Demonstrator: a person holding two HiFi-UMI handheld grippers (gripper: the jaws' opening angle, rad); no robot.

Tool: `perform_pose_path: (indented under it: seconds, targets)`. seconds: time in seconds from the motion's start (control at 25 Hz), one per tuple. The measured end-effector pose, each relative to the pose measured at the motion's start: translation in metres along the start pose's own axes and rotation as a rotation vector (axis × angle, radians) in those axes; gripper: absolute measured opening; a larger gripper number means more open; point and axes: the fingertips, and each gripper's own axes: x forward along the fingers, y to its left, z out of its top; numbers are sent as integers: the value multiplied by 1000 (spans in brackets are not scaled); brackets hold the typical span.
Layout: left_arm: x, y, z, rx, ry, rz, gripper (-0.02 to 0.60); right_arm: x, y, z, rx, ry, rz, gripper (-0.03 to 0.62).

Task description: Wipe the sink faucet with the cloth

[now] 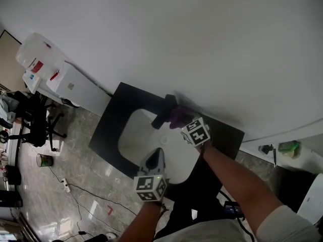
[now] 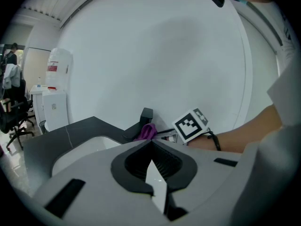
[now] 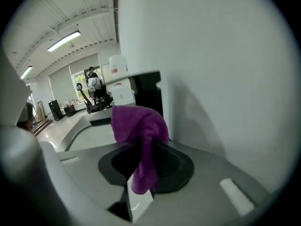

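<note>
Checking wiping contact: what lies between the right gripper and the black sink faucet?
A purple cloth, pinched in the right gripper, fronts the black faucet; right gripper view.

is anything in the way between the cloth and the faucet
Nothing visible does. The right gripper is shut on the purple cloth, right beside the black faucet. The left gripper, shut and empty, is over the sink, off that path.

Purple cloth [image 3: 140,126] bunched, draping, against black angular faucet [image 1: 164,111] at white sink's [image 1: 139,135] back edge.
</note>
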Motion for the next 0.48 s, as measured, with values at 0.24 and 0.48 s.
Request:
perform_pose_path:
  seconds: [0.24, 0.48]
  targets:
    - [3, 1, 8, -13, -11, -2, 5, -32, 40, 48, -40, -154, 58, 72]
    - [3, 6, -2, -24, -1, 4, 5, -11, 79, 27, -98, -110, 134, 71]
